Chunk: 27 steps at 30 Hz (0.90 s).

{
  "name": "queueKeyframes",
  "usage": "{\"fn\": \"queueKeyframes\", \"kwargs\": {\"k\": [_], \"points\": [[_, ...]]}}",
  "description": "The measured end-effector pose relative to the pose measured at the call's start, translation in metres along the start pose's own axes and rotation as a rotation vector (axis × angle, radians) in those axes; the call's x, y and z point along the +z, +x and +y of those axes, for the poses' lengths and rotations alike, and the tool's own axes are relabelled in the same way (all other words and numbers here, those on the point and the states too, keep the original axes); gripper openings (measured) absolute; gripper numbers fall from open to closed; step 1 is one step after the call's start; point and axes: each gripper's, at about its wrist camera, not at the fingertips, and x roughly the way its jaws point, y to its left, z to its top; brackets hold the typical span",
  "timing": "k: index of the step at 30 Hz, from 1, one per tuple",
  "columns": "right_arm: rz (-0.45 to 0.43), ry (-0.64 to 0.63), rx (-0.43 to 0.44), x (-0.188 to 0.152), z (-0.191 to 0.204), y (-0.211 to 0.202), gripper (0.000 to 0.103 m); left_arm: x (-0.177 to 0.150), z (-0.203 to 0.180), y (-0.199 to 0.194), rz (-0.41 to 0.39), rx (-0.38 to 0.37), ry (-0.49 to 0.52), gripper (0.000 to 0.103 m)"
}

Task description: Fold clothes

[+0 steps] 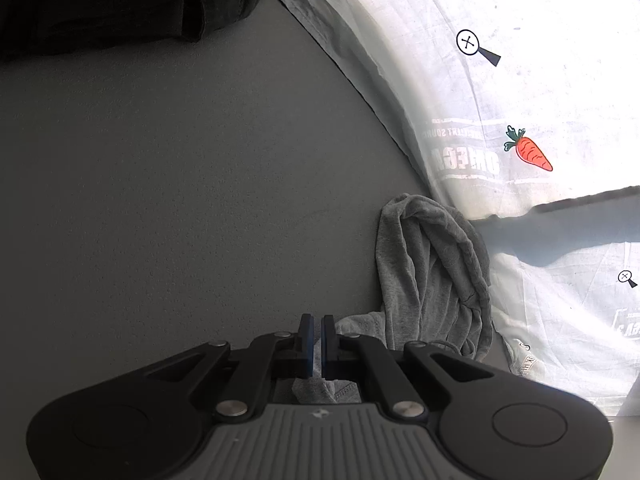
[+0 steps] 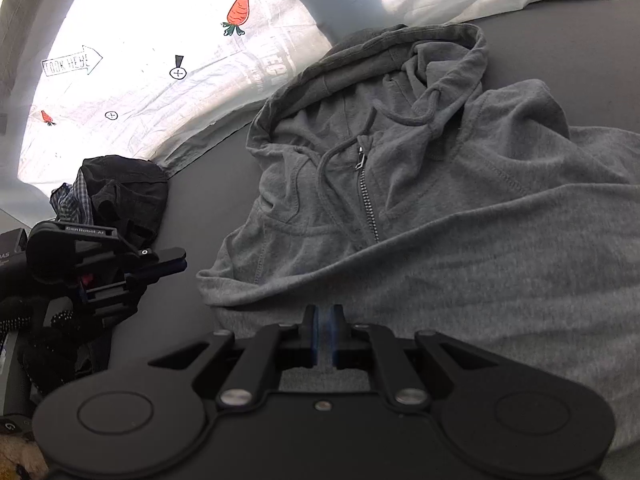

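Folding: grey hoodie [image 2: 400, 200] on dark table [image 1: 180, 180], hood and zip up, barely begun
Right gripper [image 2: 325, 330]: clamped on hoodie fabric
Left gripper [image 1: 317, 340]: closed, apparently pinching hoodie's edge
Backdrop: white printed sheet [image 1: 520, 80], dark clothes pile [image 2: 120, 192] waiting

left hand-held gripper [image 1: 318, 322]: jaws closed | right hand-held gripper [image 2: 327, 314]: jaws closed, angled down

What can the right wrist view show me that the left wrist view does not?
Only the right wrist view shows the hoodie's zipper, its drawstring, the right gripper and the left gripper from outside. Only the left wrist view shows the left gripper's shut pads. Both show the grey hoodie, the carrot-print sheet and the dark clothes pile.
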Motion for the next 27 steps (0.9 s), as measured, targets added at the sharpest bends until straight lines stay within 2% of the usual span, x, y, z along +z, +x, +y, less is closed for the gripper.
{"fn": "queueKeyframes", "kwargs": {"k": [5, 10, 18, 27], "points": [[0.078, -0.074, 0.097, 0.0, 0.029, 0.03, 0.006, -0.01, 0.018, 0.002, 0.012, 0.027, -0.04, 0.002], [0.093, -0.104, 0.136, 0.008, 0.046, 0.051, 0.006, -0.013, 0.021, 0.003, 0.024, 0.03, -0.042, 0.002], [0.05, 0.005, 0.089, 0.042, 0.034, 0.078, 0.006, -0.015, 0.016, 0.005, 0.032, 0.033, -0.042, 0.002], [0.011, 0.15, 0.095, 0.046, 0.015, 0.062, 0.007, -0.021, 0.014, 0.006, 0.043, 0.044, -0.032, 0.003]]}}
